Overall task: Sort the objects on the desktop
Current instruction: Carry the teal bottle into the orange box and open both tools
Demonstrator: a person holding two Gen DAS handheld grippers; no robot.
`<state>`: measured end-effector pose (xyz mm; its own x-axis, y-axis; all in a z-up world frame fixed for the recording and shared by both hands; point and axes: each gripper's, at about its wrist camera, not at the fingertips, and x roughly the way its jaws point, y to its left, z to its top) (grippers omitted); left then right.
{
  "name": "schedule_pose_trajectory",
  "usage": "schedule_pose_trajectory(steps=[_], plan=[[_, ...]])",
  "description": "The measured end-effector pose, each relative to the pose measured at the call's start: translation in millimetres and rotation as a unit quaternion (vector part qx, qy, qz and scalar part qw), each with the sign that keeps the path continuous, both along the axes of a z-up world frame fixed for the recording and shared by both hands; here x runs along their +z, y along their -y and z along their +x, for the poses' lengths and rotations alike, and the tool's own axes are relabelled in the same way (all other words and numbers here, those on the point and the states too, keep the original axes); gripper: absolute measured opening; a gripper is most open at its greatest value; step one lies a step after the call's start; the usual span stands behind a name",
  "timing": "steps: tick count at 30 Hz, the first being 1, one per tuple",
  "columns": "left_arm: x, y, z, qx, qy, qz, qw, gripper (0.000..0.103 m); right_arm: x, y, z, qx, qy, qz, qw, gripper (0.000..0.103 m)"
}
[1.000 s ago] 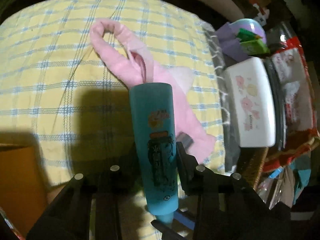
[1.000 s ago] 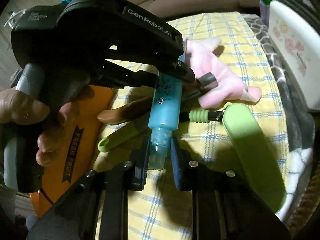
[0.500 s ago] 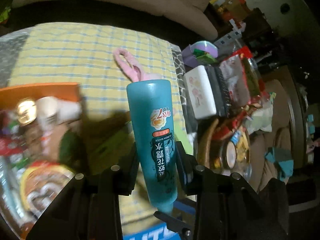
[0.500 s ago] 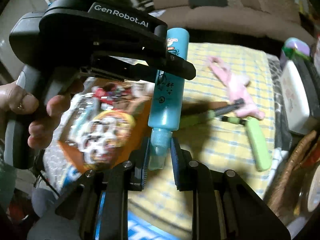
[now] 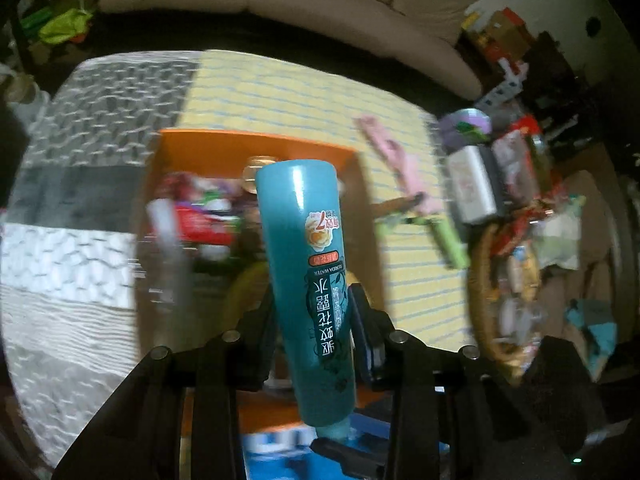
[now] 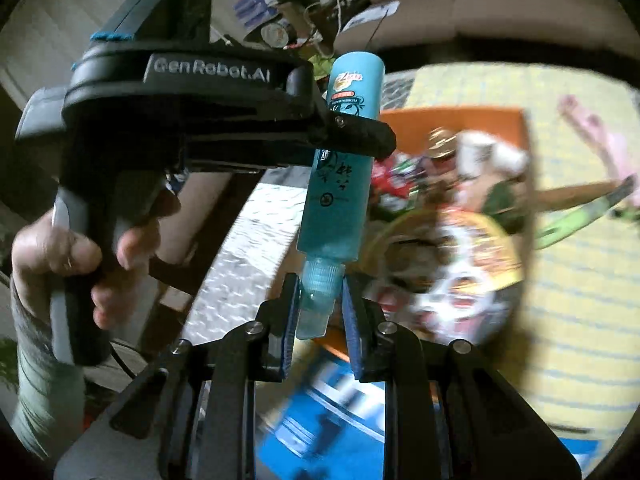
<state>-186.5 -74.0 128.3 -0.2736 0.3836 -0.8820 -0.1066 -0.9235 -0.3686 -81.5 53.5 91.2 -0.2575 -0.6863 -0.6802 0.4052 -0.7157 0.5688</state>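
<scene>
A teal bottle with a clear cap is held by both grippers in the air above an orange box. My left gripper is shut on the bottle's body. My right gripper is shut on the bottle's cap; the bottle's body rises beyond it, and the left gripper's black body clamps it higher up. The orange box holds several snack packets. A pink cloth and green-handled tools lie on the yellow checked cloth.
A wicker basket full of packets, a white floral box and a purple bowl crowd the right side. A grey patterned cover lies left of the orange box. A blue printed box sits under the grippers. A beige sofa is behind.
Both grippers have lifted the bottle up and carried it left, from over the yellow cloth to over the orange box. The pink cloth and green tools have dropped away to the right.
</scene>
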Motion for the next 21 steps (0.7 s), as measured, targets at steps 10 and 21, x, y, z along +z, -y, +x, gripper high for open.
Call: schedule_pose_trajectory(steps=[10,21], plan=[[-53,45,-6,0.009,-0.007,-0.044,0.9990,0.032,-53,79,1,-0.014,-0.024,0.079,0.996,0.020],[-78,57,-13,0.017,0.008,-0.050,0.9986,0.032,-74,92,-6,-0.019,-0.014,0.093,0.995,0.020]])
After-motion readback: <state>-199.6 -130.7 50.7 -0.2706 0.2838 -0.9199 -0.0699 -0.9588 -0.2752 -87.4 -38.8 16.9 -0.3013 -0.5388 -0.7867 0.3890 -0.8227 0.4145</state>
